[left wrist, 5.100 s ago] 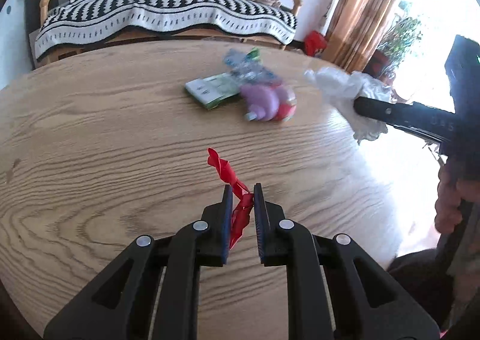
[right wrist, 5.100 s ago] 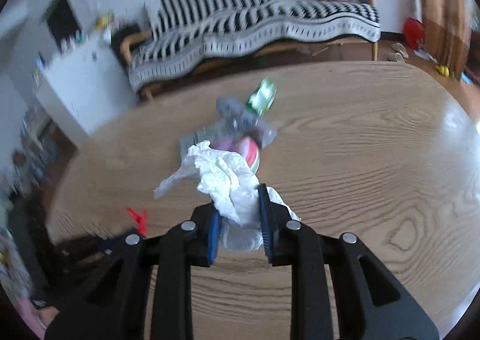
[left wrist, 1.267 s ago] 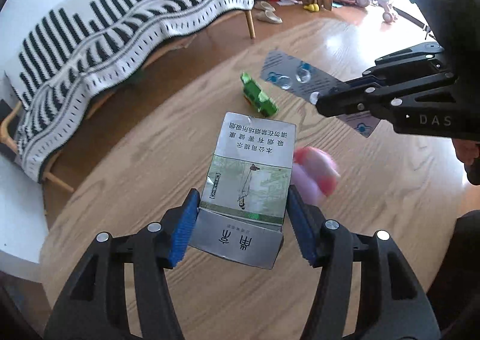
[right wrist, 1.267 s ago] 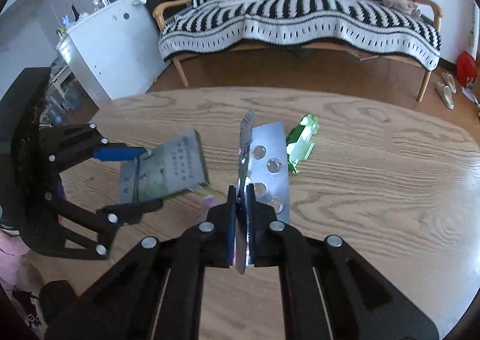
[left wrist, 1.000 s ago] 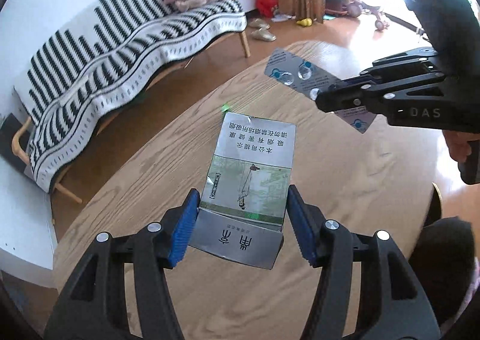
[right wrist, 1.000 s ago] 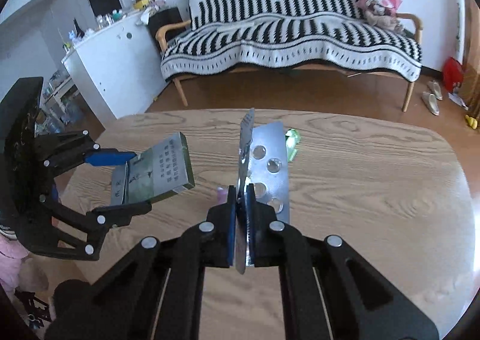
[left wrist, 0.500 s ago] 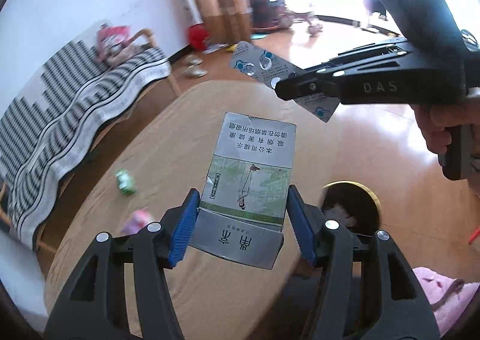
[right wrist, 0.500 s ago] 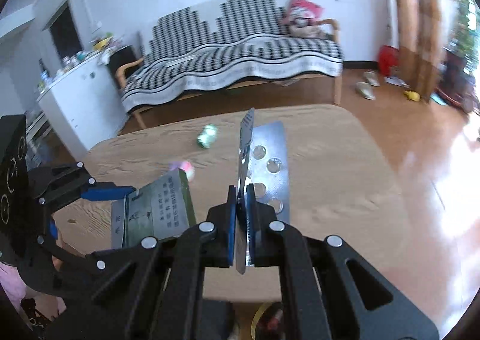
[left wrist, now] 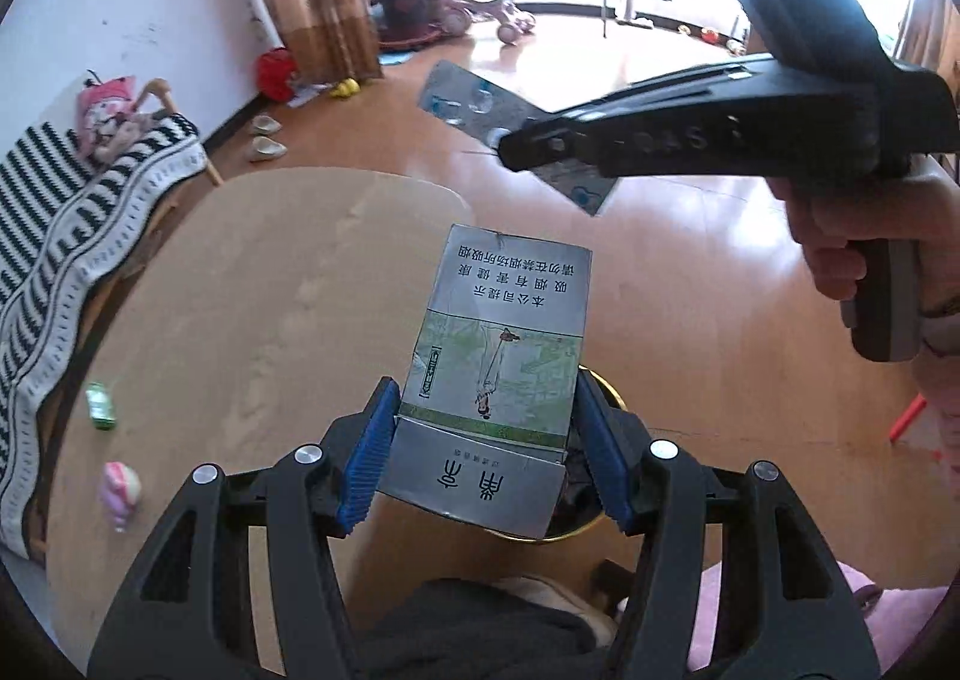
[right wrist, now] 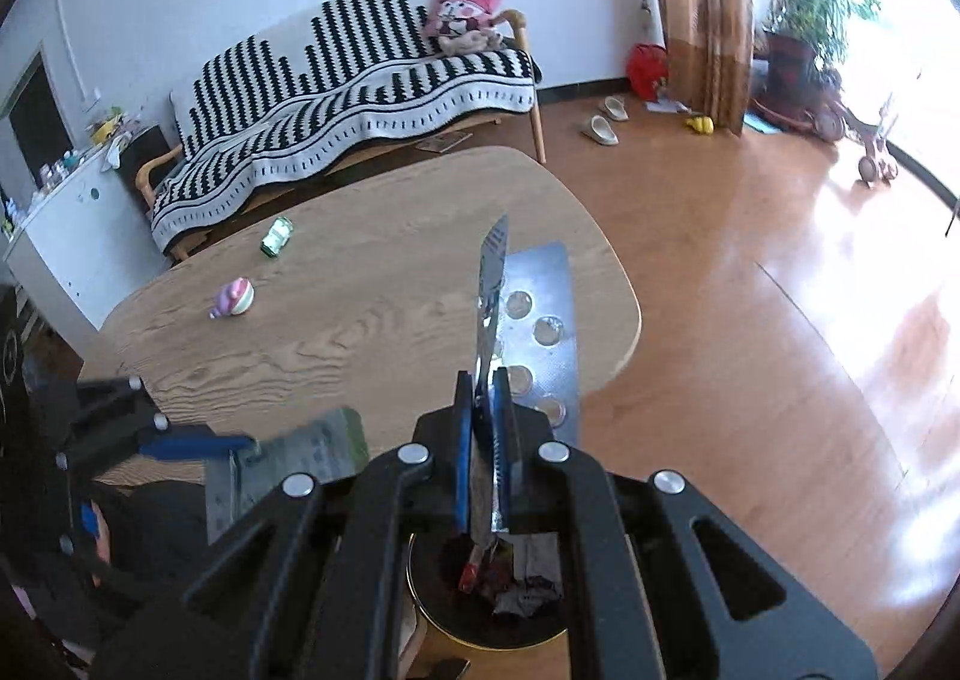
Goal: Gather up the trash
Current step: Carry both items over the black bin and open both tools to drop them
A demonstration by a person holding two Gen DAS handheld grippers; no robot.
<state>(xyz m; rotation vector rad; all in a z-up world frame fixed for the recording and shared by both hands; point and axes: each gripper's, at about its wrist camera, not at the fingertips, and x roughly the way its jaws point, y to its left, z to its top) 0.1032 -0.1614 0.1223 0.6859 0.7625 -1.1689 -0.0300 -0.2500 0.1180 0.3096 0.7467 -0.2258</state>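
**Both grippers loaded, poised above the bin**

My left gripper [left wrist: 483,452] has its blue fingers [left wrist: 367,461] clamped on the sides of a cigarette box [left wrist: 501,347], which stands up between them with its printed face toward my camera. My right gripper [right wrist: 480,440] has its fingers pressed tight together on a folded silver blister pack [right wrist: 540,332]; the foil sticks out forward past the tips.

Below both loads I see a round, gold-rimmed trash bin [right wrist: 432,614] on the floor, just off the edge of the wooden desk [right wrist: 372,296]. Crumpled wrappers [right wrist: 516,584] already lie inside it. In the left view the box hides most of the bin, leaving only part of the rim.

Two pieces are still on the desk, well apart from my grippers: a small green wrapper [right wrist: 276,236] nearer the striped sofa [right wrist: 360,104], and a pink-and-white rounded item [right wrist: 233,297] closer to me. A person's hand [left wrist: 840,248] grips the right tool's handle.
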